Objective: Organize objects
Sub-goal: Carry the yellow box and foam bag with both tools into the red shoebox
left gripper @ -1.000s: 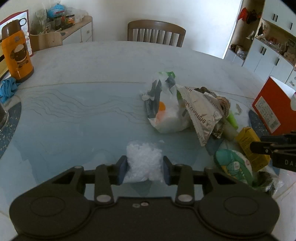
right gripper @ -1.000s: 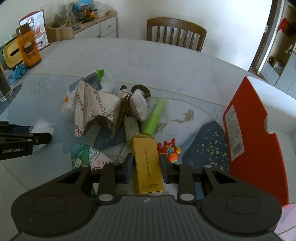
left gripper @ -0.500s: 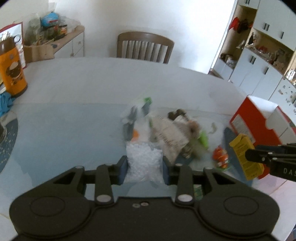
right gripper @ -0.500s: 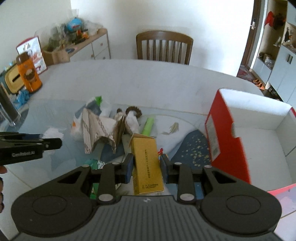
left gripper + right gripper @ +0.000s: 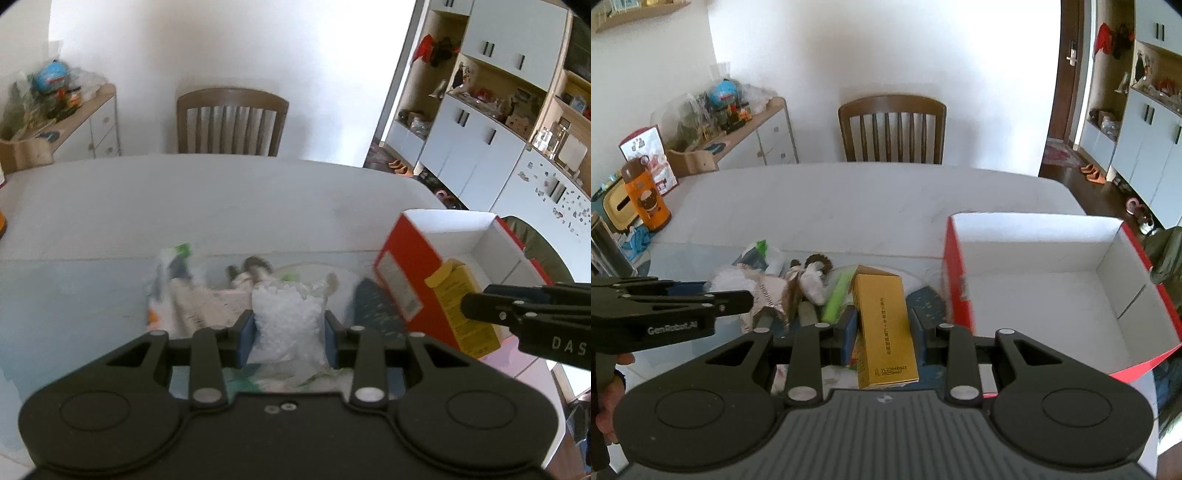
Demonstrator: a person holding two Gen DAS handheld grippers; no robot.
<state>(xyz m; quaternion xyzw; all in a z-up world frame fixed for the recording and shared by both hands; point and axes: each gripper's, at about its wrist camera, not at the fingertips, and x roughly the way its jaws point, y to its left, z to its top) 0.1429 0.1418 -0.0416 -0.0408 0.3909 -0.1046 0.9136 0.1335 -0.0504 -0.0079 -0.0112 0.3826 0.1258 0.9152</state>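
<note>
Above table (image 5: 849, 199): left tongs (image 5: 289, 325) grip white bag (image 5: 288, 317), right tongs (image 5: 884, 332) yellow box (image 5: 884, 325)

Black claws (image 5: 289, 330) (image 5: 881, 334), blue pads (image 5: 245, 338), silver screws, white "GenRobot.AI" mark

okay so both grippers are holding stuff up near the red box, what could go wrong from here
The soft white bag is pinched only at its sides by the left gripper, so it may sag and slip out. The yellow carton in the right gripper could clip the red box wall. Both grippers may crowd each other there.
</note>
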